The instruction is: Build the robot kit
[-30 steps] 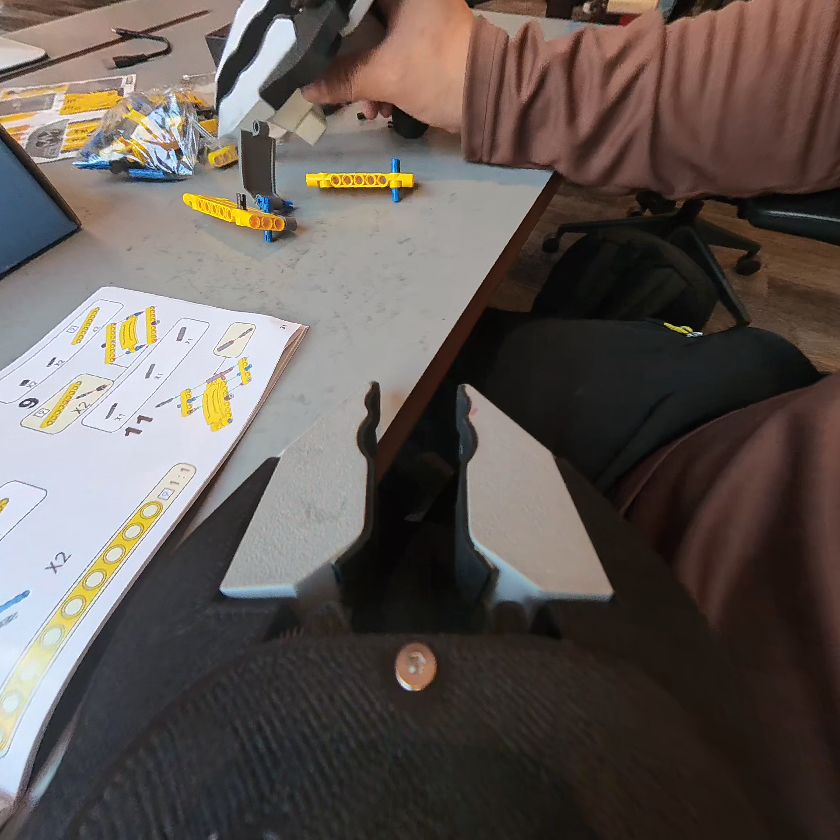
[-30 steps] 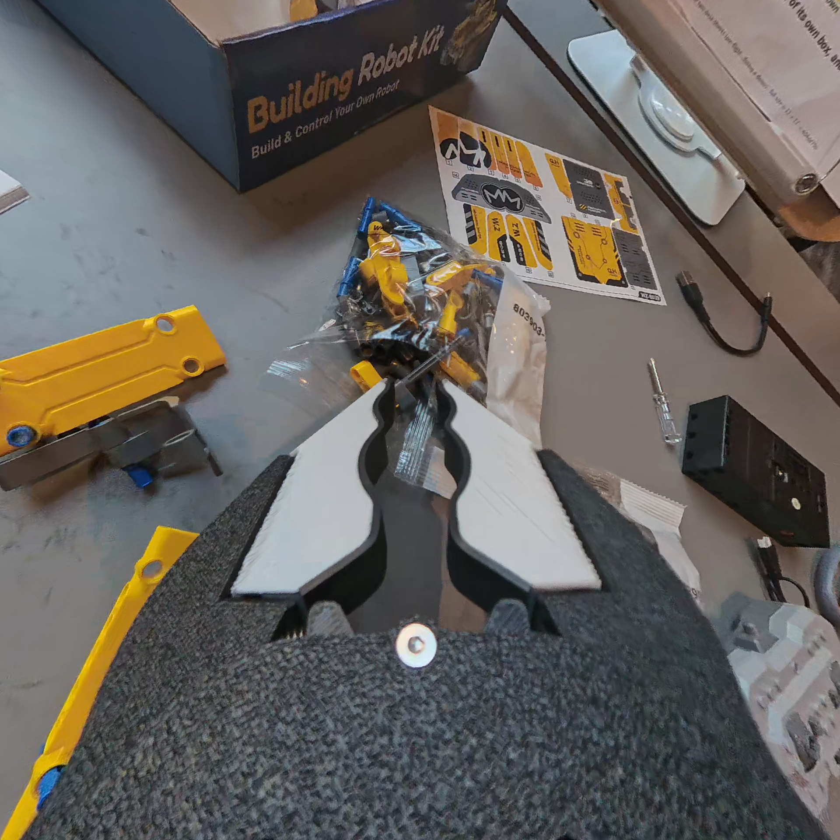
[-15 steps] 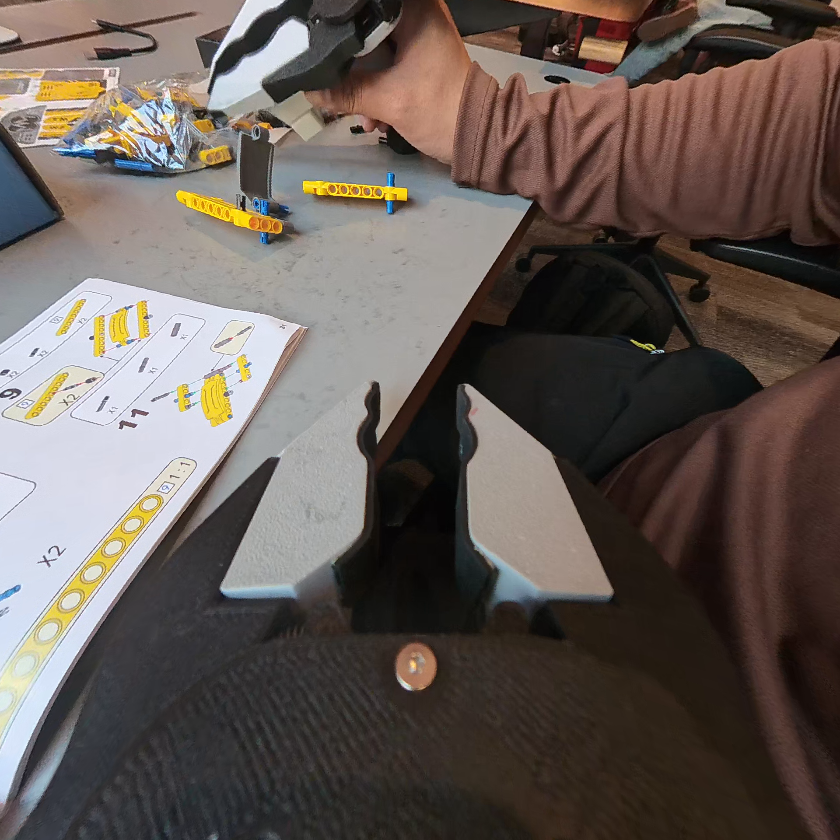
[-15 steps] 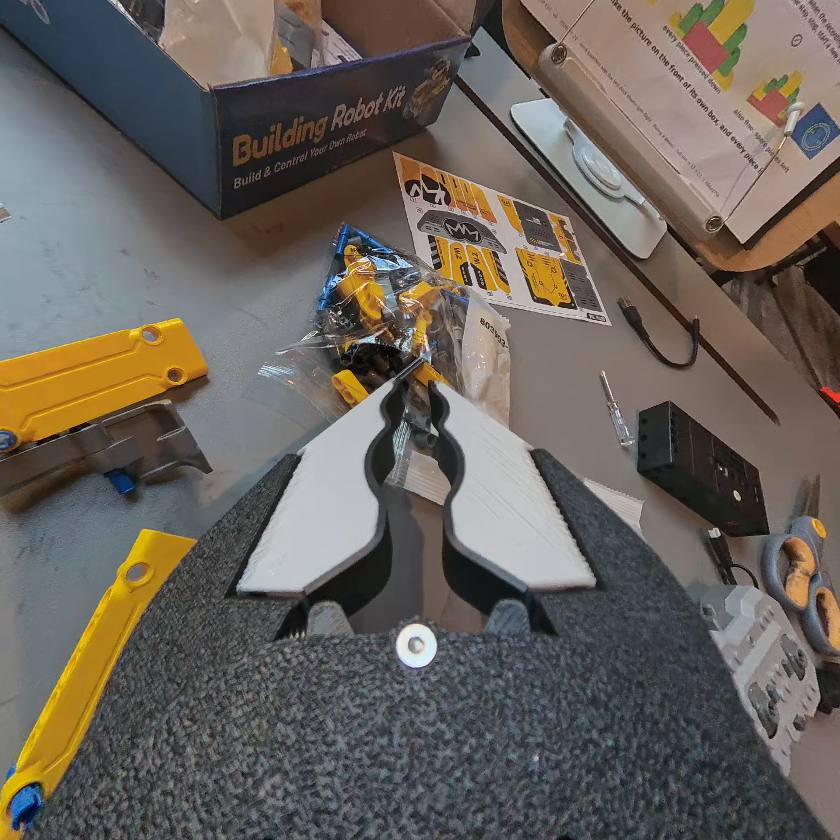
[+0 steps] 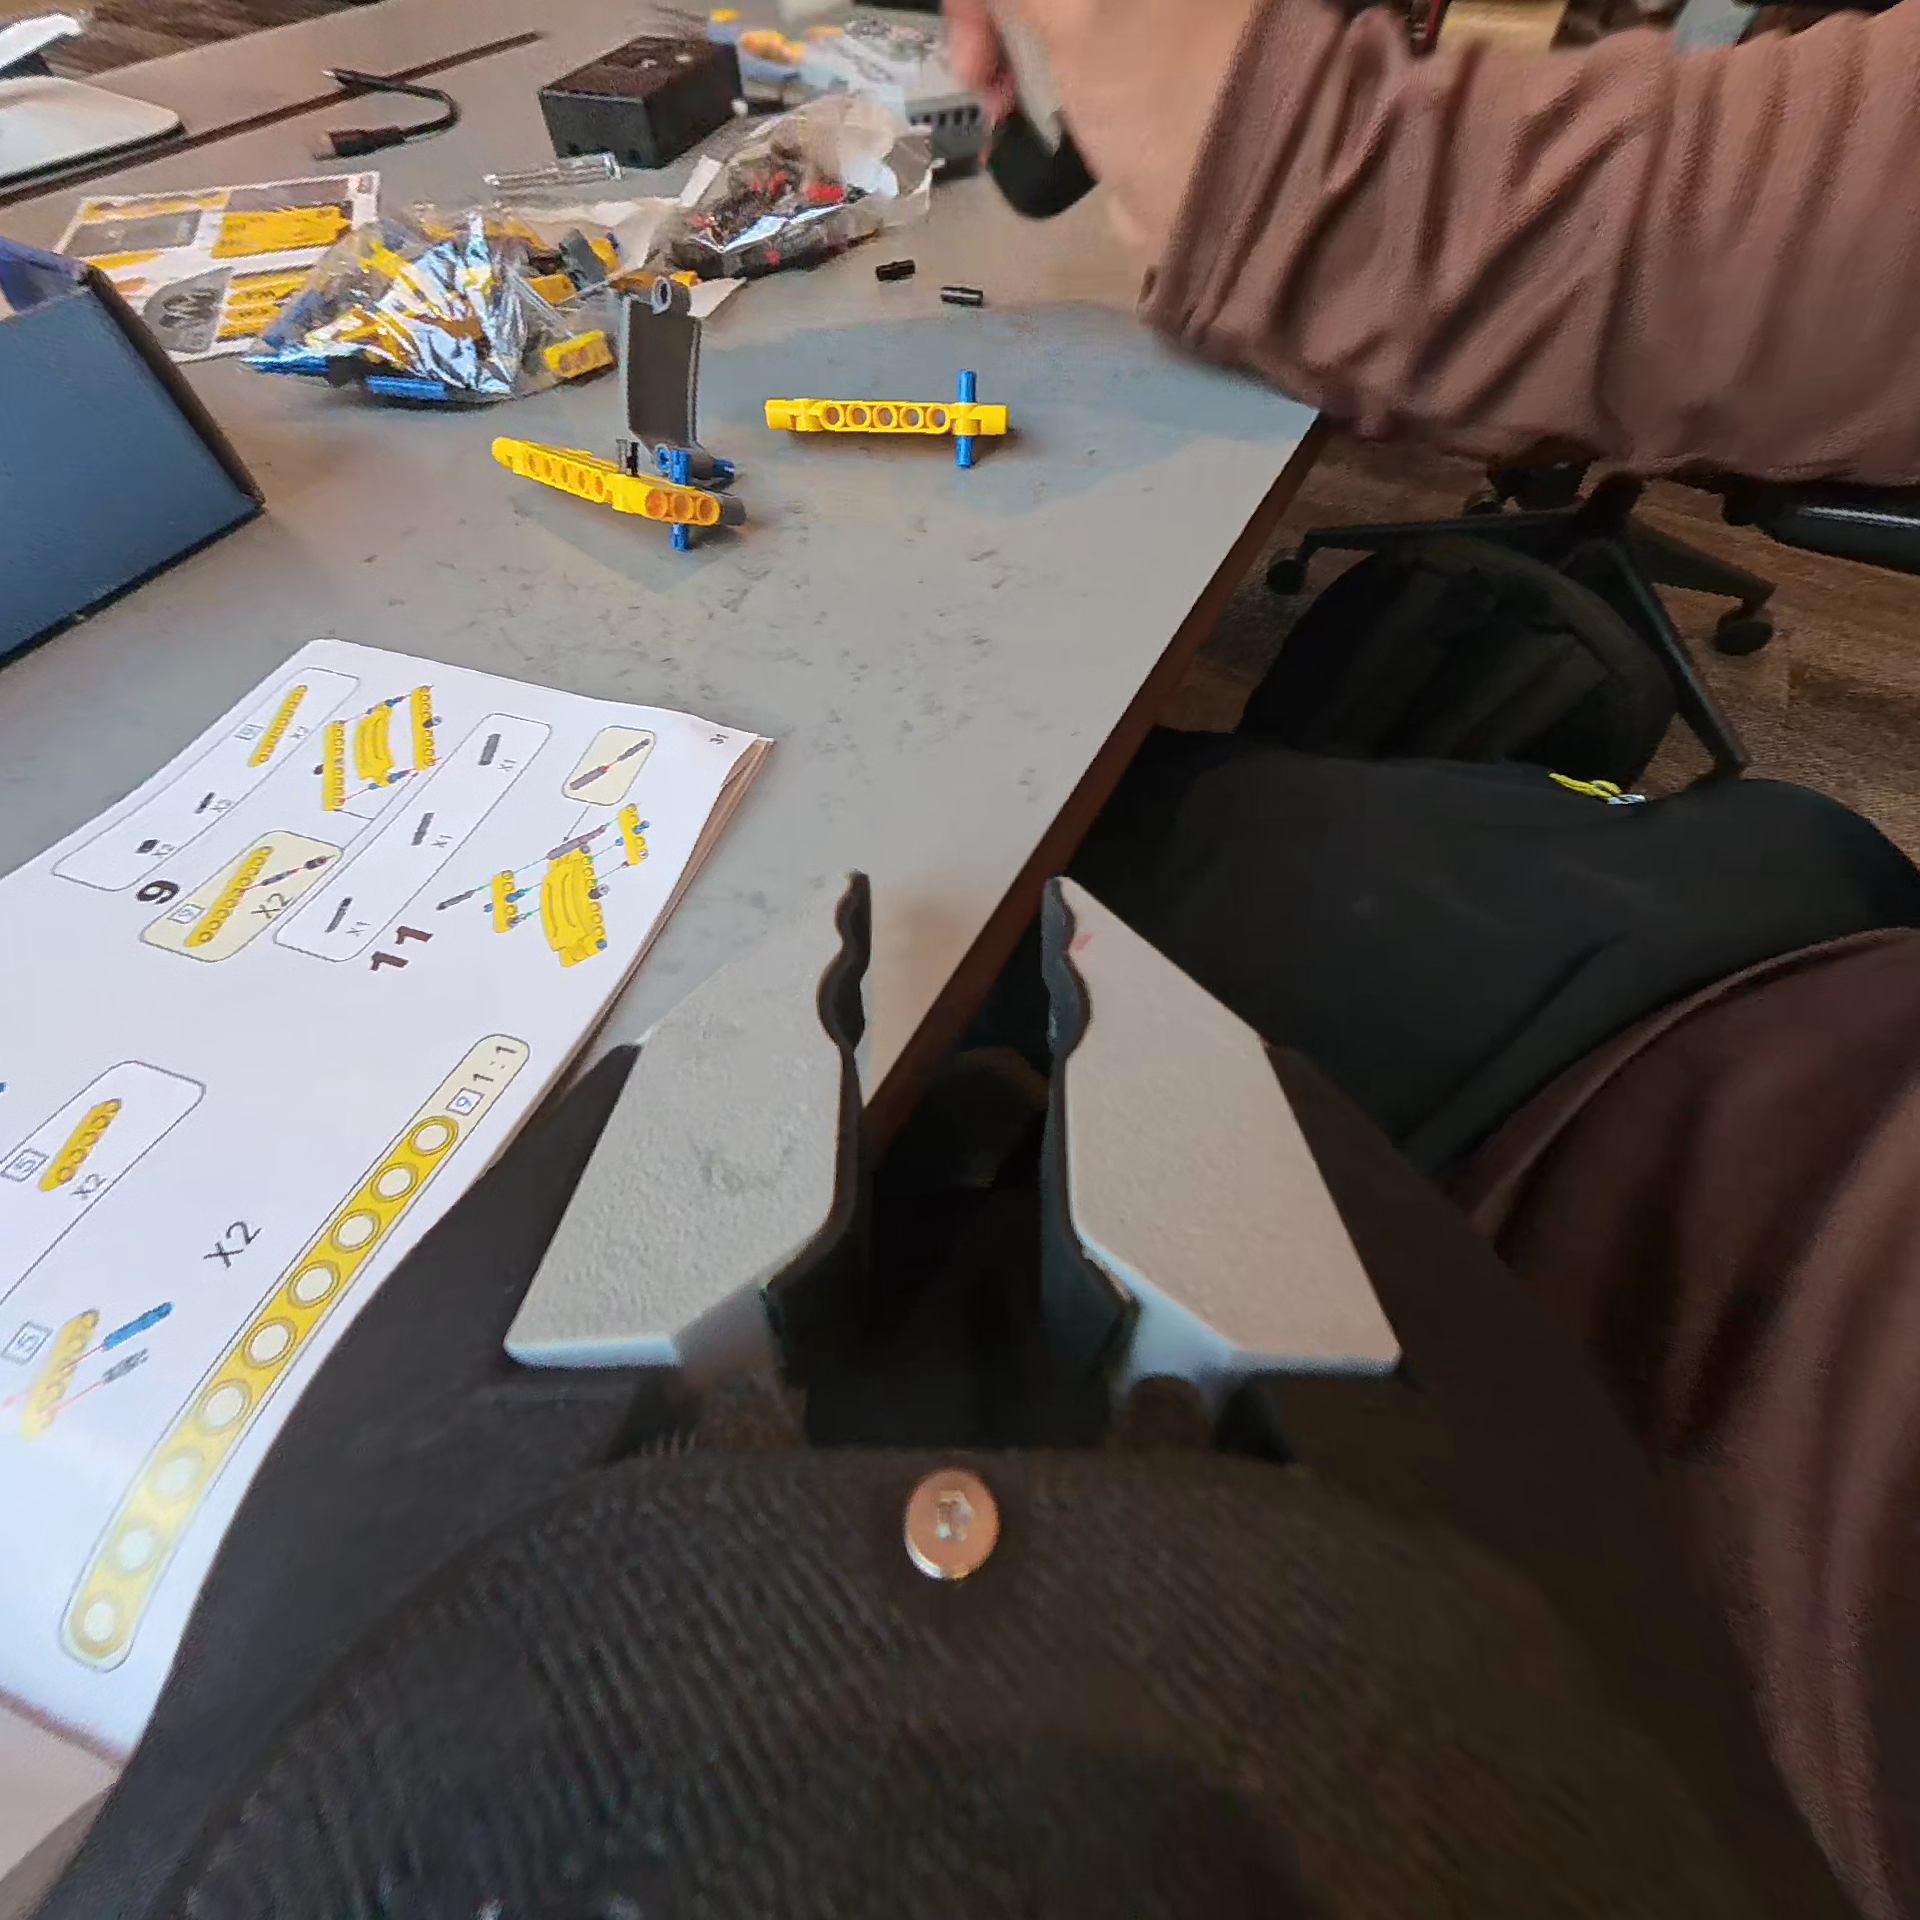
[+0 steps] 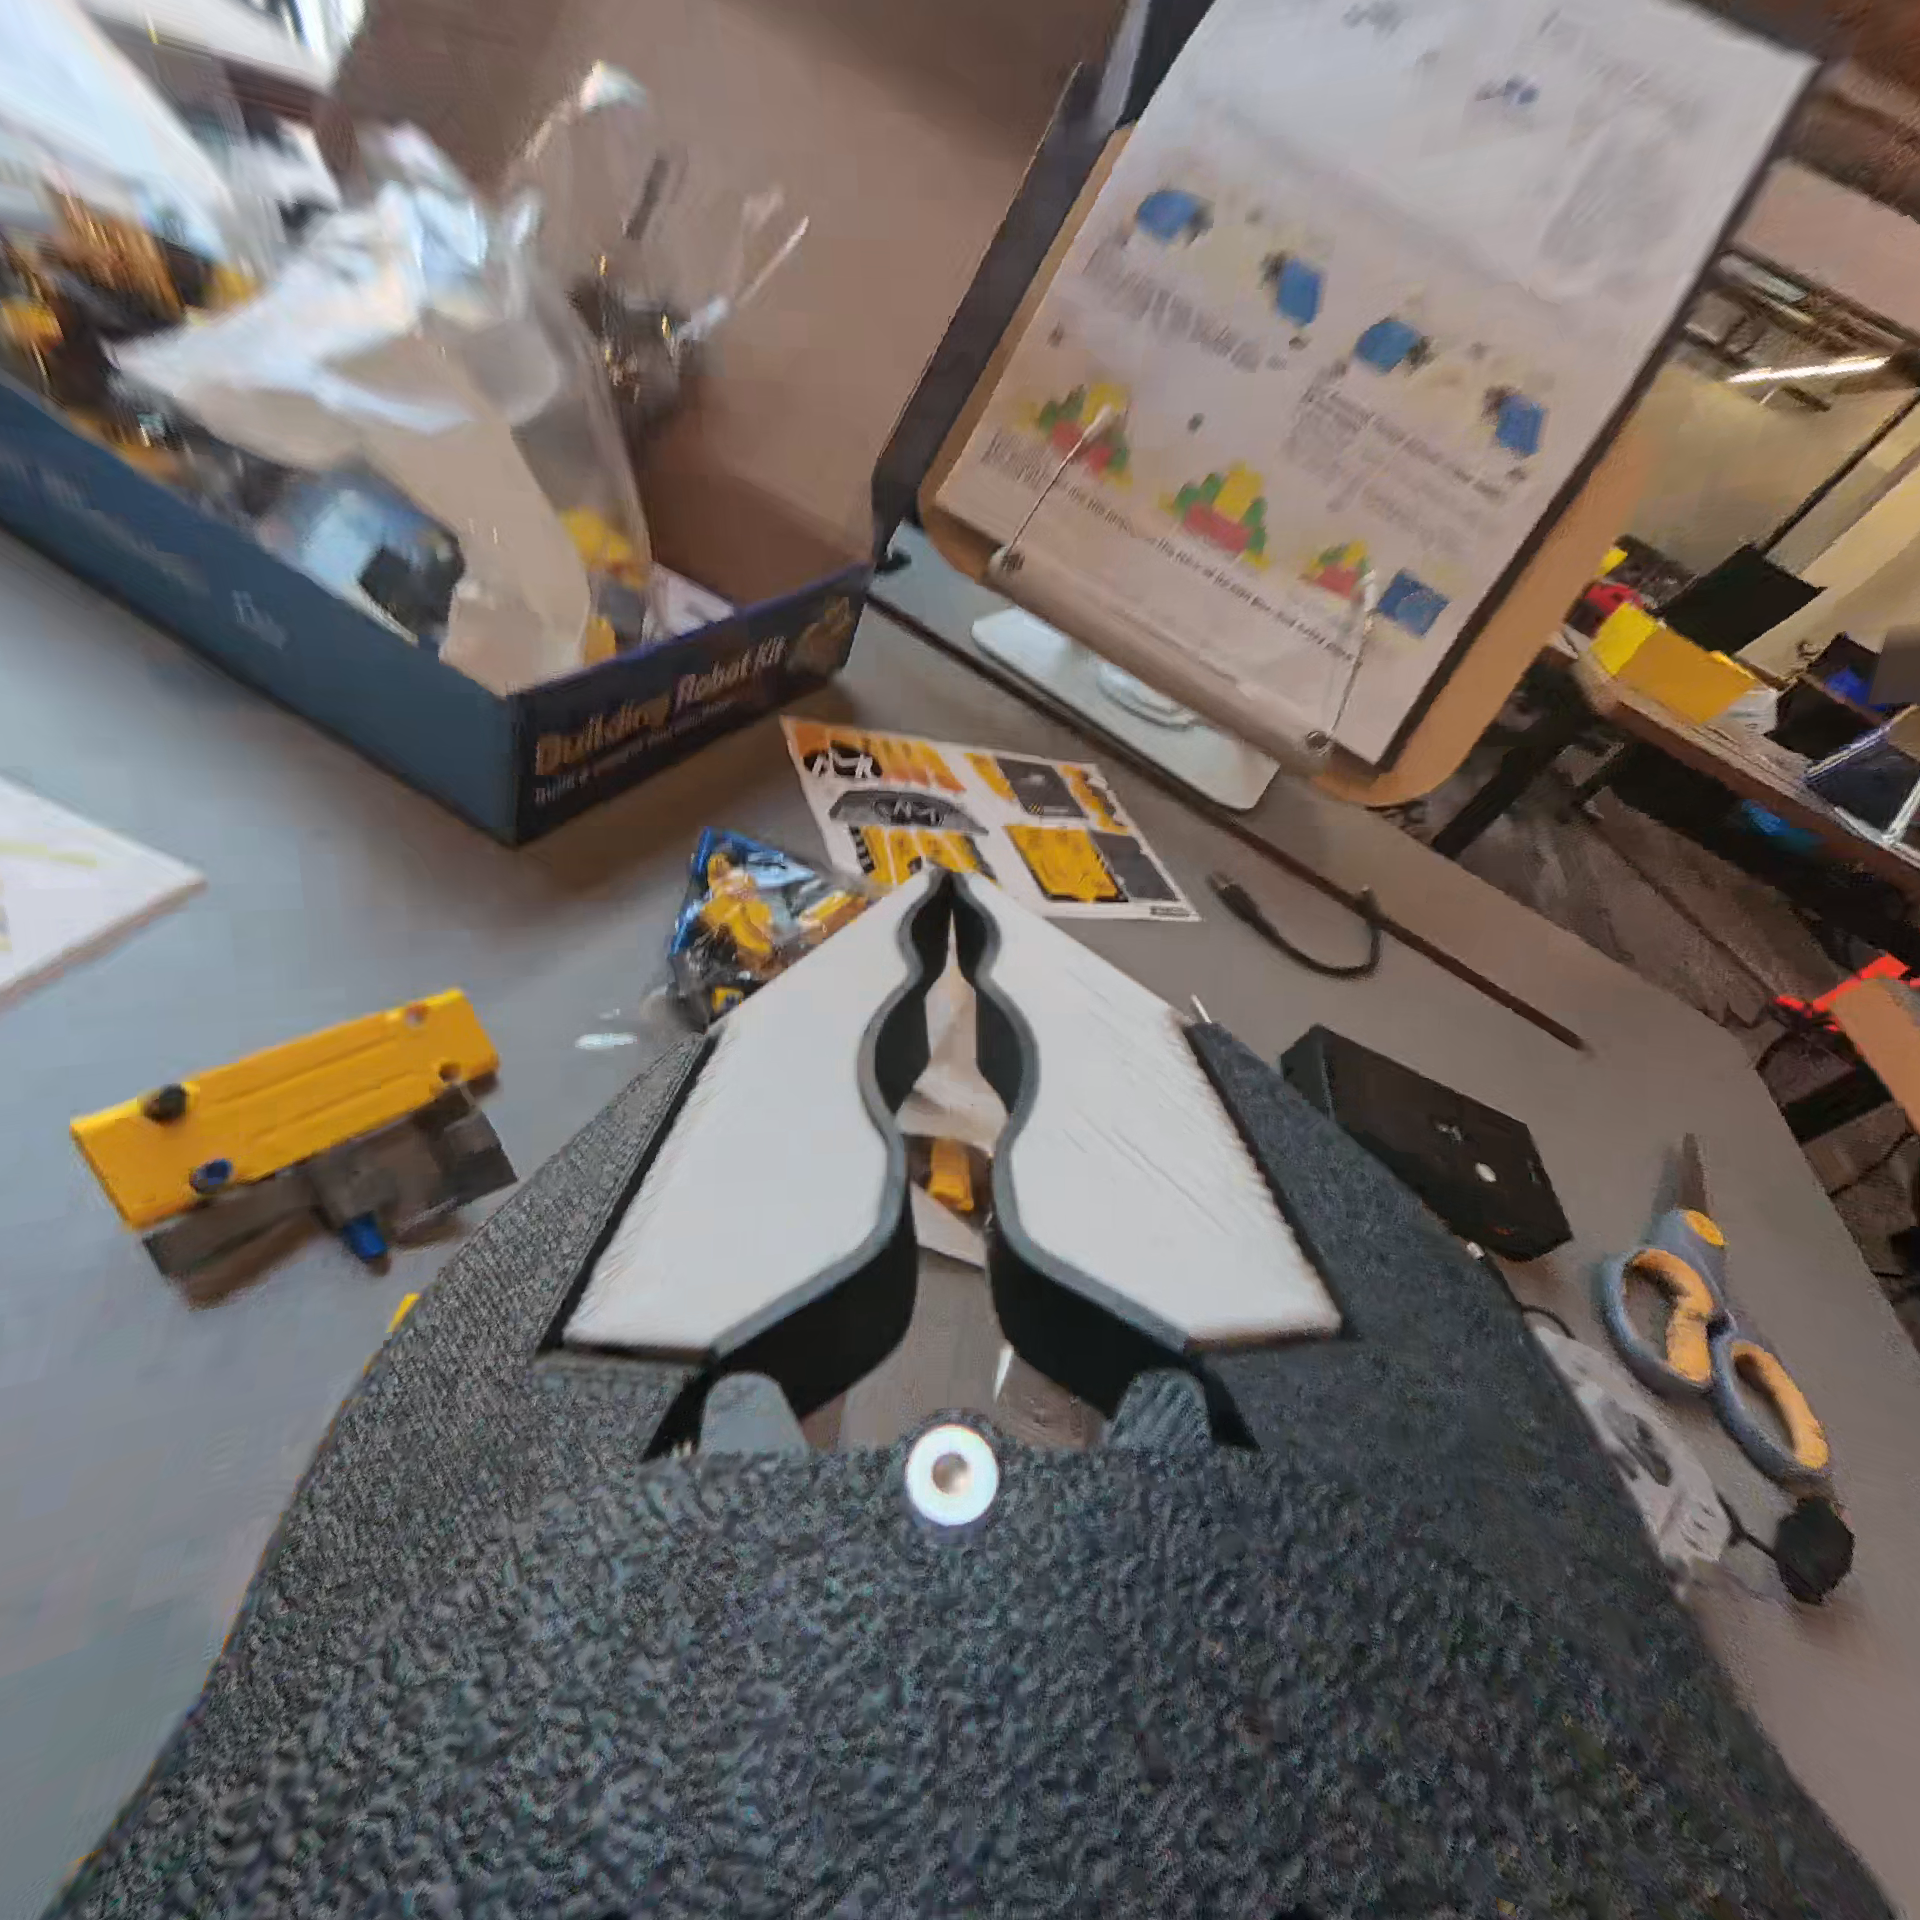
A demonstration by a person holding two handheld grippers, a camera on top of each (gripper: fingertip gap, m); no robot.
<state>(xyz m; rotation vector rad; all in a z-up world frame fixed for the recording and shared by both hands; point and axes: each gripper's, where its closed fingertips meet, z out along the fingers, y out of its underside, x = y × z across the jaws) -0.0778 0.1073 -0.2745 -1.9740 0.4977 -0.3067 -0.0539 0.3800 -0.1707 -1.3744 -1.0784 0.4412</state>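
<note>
Right gripper (image 6: 951,883) closed, yellow beam (image 5: 885,417) crosswise

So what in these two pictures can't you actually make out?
- Right gripper, right wrist view: the fingers meet at the tips; whether they pinch anything is unclear.
- Blue box, right wrist view: motion blur and crumpled clear bags hide its contents.
- Right gripper in the left wrist view: cut off by the top edge; only the blurred hand shows.
- Instruction booklet, left wrist view: cut off by the left edge, partly covered by the left gripper.
</note>
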